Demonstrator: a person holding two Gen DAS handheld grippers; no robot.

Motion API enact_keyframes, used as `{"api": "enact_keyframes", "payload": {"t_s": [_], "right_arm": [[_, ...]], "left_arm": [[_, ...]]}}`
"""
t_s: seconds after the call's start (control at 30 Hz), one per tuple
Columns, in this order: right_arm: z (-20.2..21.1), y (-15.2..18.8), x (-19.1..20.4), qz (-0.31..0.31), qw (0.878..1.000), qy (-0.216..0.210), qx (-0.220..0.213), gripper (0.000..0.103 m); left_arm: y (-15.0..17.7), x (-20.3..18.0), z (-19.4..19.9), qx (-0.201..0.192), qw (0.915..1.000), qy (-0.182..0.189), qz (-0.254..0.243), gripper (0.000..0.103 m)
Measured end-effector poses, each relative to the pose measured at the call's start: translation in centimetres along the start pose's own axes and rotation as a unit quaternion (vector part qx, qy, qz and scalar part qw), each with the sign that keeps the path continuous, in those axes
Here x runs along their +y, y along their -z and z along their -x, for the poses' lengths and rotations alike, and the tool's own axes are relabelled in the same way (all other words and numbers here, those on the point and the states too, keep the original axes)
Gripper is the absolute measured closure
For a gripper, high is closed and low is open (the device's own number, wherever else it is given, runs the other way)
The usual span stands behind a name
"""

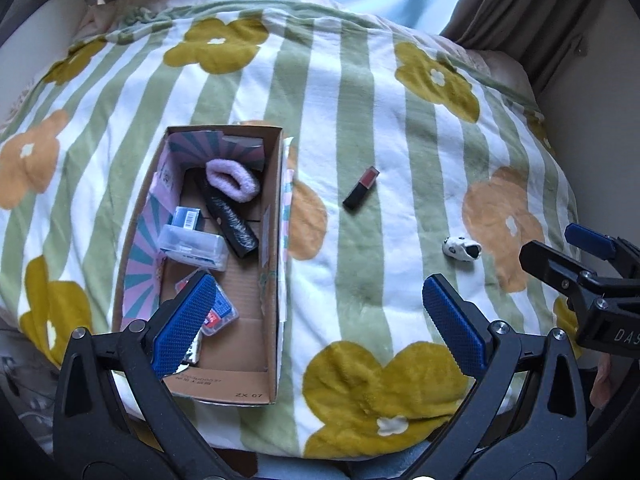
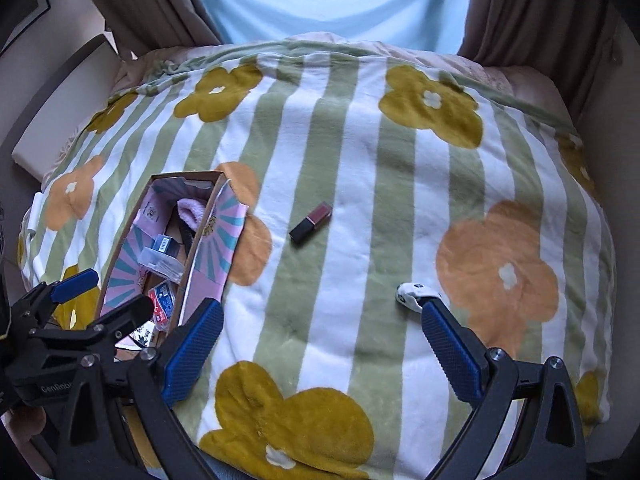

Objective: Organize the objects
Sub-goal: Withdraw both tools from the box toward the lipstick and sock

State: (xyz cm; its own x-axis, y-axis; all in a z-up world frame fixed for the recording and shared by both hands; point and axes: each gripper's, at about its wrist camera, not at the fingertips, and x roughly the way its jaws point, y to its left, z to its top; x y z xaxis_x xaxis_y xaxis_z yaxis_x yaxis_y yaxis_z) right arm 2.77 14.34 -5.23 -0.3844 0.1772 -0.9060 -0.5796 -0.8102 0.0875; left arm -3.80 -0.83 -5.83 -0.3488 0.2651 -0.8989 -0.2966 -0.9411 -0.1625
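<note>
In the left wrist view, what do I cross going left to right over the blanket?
Cardboard box with the pink hair tie inside → lipstick → small black-and-white panda figure → right gripper at the frame's right edge.

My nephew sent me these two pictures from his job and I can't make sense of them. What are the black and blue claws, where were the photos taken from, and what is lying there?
They are two hand-held grippers; a person holds one in each hand. Each picture comes from a wide-angle camera on one gripper, looking along its blue-padded fingers. The left gripper and right gripper are both open and hold nothing. Below is a green-striped flowered blanket. On it stands an open cardboard box already holding a fluffy pink hair tie and small packages. Outside the box lie a dark lipstick tube and a small black-and-white panda figure.
</note>
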Motion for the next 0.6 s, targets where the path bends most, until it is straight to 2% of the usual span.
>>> {"api": "enact_keyframes", "payload": {"t_s": [0.4,0.6], "right_arm": [[1.1,0.7,-3.4,-0.068,0.997,0.040,-0.018,0.004],[0.1,0.4,-5.4,-0.120,0.991,0.058,-0.014,0.004]], "left_arm": [[-2.0,-3.1,-1.0,0.011,0.9977,0.025,-0.063,0.000],[-4.0,-4.6,-3.1,0.028,0.9902,0.033,-0.133,0.000]]}}
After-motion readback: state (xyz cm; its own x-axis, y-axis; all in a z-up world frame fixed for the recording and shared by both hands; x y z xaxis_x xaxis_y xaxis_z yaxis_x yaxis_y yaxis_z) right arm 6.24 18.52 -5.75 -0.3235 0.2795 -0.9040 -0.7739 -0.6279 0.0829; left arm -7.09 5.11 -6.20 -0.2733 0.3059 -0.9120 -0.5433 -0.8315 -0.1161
